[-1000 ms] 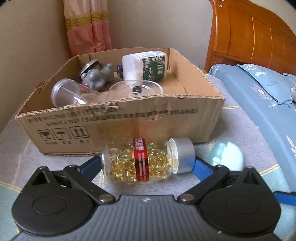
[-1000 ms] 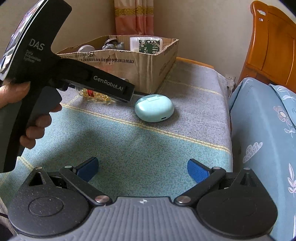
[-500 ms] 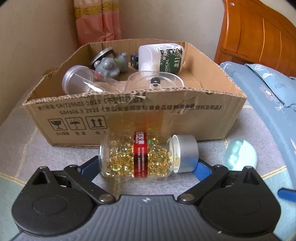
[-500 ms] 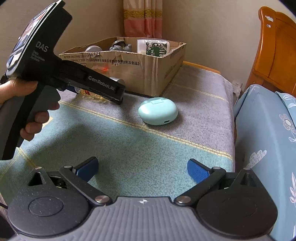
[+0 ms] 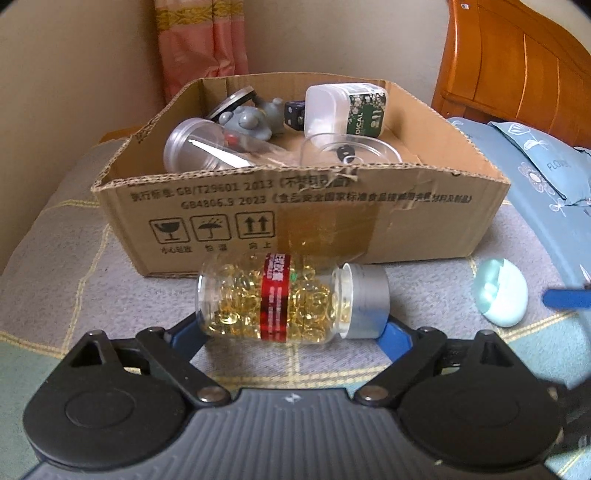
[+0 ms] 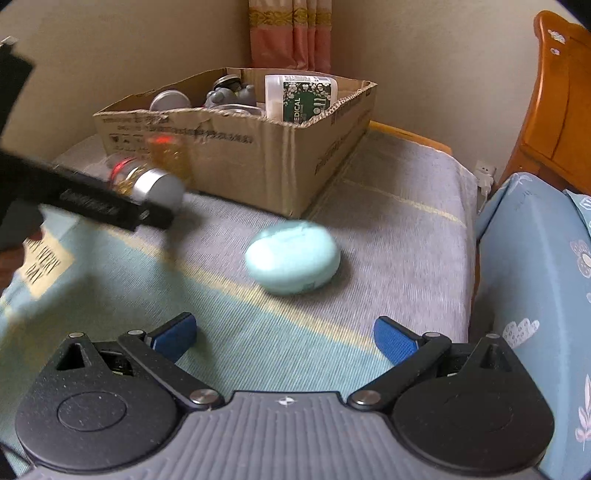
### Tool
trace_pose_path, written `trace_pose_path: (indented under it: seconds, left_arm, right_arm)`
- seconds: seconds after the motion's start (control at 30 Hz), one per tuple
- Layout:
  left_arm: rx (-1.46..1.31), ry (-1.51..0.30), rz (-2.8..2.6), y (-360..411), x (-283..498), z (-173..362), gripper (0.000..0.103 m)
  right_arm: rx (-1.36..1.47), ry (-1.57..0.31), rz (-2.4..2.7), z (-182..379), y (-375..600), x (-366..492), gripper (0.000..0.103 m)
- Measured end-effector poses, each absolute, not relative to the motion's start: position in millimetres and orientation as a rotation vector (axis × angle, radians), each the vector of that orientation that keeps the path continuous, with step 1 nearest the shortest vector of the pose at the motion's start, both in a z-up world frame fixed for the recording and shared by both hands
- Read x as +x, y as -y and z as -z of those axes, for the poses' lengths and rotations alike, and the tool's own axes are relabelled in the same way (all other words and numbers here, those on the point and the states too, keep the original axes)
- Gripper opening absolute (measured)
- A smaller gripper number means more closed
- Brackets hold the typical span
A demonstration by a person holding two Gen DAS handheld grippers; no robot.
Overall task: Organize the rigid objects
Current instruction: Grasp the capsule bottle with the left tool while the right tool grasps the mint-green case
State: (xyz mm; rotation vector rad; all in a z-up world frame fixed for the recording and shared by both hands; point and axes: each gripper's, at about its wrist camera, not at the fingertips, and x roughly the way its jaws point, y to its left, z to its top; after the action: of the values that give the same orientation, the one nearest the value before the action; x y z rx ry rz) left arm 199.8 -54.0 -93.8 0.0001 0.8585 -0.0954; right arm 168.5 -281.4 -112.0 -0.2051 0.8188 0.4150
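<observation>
A clear bottle of yellow capsules (image 5: 291, 301), with a red label and a grey cap, lies sideways between the jaws of my left gripper (image 5: 291, 332). The jaws are closing, and the blue pads touch the bottle's base and its cap. The bottle sits just in front of the cardboard box (image 5: 369, 206). The right wrist view shows the same bottle (image 6: 155, 184), blurred, by the box (image 6: 258, 155). My right gripper (image 6: 284, 336) stands open and empty over the cloth. A mint oval case (image 6: 291, 258) lies a short way ahead of it and appears in the left wrist view as the case (image 5: 498, 295).
The box holds a white jar with a green label (image 5: 347, 109), a grey figure (image 5: 251, 120), a clear jar (image 5: 207, 147) and a clear lid (image 5: 351, 151). A blue pillow (image 6: 535, 277) and a wooden headboard (image 5: 517, 62) stand to the right. Walls and a curtain (image 6: 291, 33) close the back.
The left jaws have narrowed onto the bottle's two ends, and the bottle has stayed between them while the box and the case slid right. The right gripper has come closer to the case.
</observation>
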Motion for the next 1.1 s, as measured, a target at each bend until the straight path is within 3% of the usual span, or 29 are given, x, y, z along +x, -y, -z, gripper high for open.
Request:
trace_pose_path:
  seconds: [0.37, 1.1]
  left_arm:
    - [-0.006, -0.854, 0.094, 40.8, 196.1, 94.5, 0.093]
    - [0.029, -0.849, 0.098, 44.4, 203.0, 95.7, 0.095]
  right_arm:
    - [-0.234, -0.802, -0.476, 114.2, 262.2, 210.8, 0.103]
    - [-0.286, -0.836, -0.583, 111.8, 242.6, 202.4, 0.103]
